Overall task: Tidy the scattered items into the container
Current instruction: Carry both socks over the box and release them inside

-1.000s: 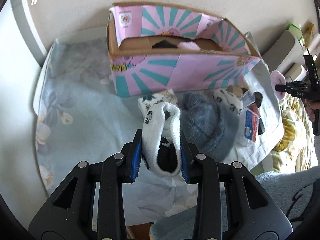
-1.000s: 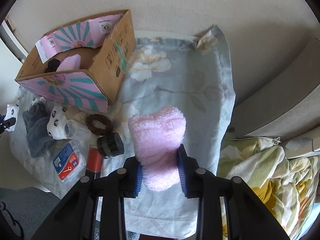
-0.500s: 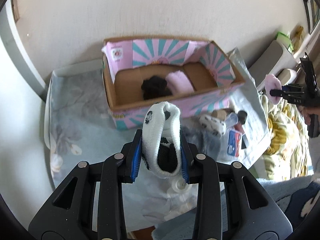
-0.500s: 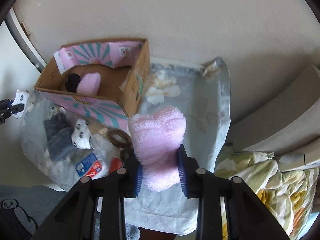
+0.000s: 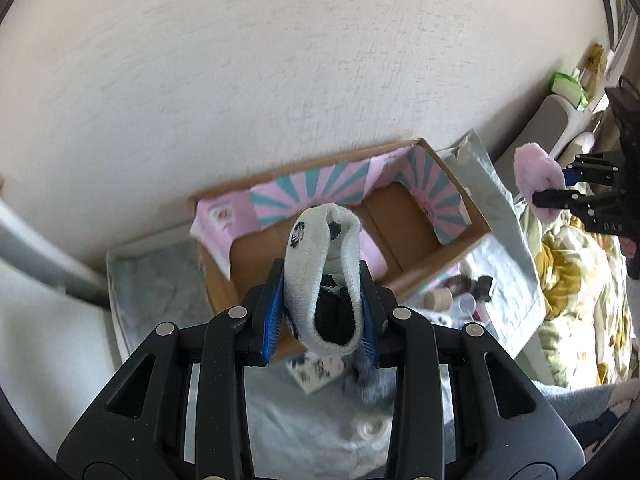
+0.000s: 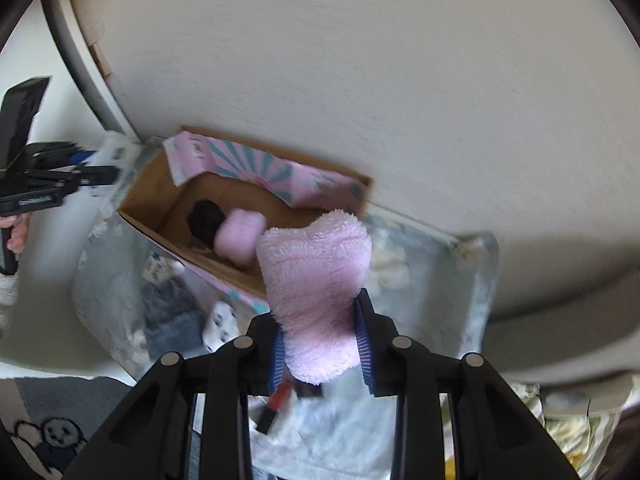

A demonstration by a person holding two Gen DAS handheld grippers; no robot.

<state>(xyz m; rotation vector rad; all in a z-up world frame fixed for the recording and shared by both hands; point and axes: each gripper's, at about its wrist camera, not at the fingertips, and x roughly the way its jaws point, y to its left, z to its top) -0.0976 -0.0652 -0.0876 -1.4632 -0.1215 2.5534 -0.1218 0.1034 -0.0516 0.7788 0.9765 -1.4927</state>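
Since a second ago both hands have risen and swung toward the box: the white panda-print sock [image 5: 324, 276], then seen against the cloth in front of the box, now shows over the open cardboard box [image 5: 404, 216] in the left wrist view. Likewise the pink fuzzy sock [image 6: 316, 300] now overlaps the box's near corner in the right view. Judgement: both are in carry, close to drop position; release not yet made.

Left gripper [image 5: 322, 316]: fingers clamped on the panda sock, folded double, long axis running along the fingers, cuff loop pointing away toward the box. Right gripper [image 6: 322, 350]: fingers clamped on the pink sock, long axis likewise forward, free end lobed.

Inside the box: a pink item [image 6: 240, 236] and a black item [image 6: 206, 218]. Still out on the floral cloth [image 6: 432, 292]: grey sock [image 6: 172, 320], another panda sock [image 6: 220, 320], small sundries.
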